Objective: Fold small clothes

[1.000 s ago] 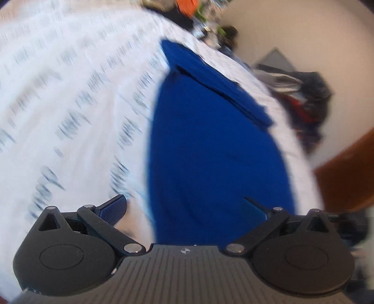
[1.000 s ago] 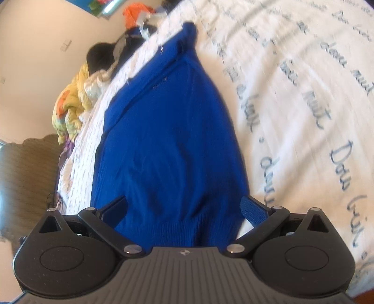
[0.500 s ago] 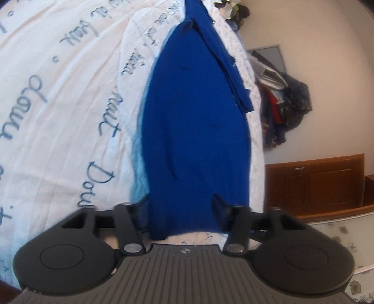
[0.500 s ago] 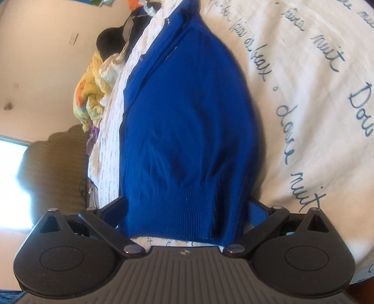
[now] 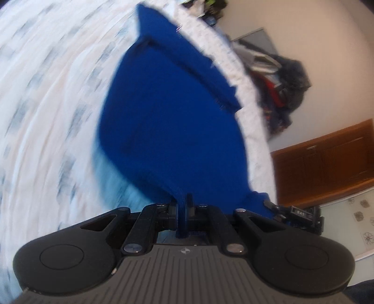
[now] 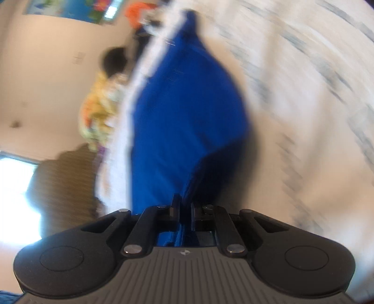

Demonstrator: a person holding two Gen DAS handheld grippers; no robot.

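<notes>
Colours/patterns, both wrist views

Sweater point(image 5: 170, 112) solid royal blue, no print. Bed cover point(image 5: 46, 93) white w/ dark blue-grey script, blurred. Left gripper point(image 5: 183, 205) and right gripper point(image 6: 185, 210) black, ribbed grey body. Cabinet point(image 5: 327, 159) reddish-brown wood. Wall point(image 6: 46, 70) cream. Clothes pile point(image 6: 100, 110) yellow/orange. Poster point(image 6: 77, 9) multicolour, mostly blue.

Motion blur smears the bedsheet point(image 5: 46, 98) lettering, perhaps handwriting, beyond reading.

Right gripper point(image 6: 185, 205) just clamped the blue sweater point(image 6: 187, 121) hem on white bedspread point(image 6: 303, 93)
</notes>
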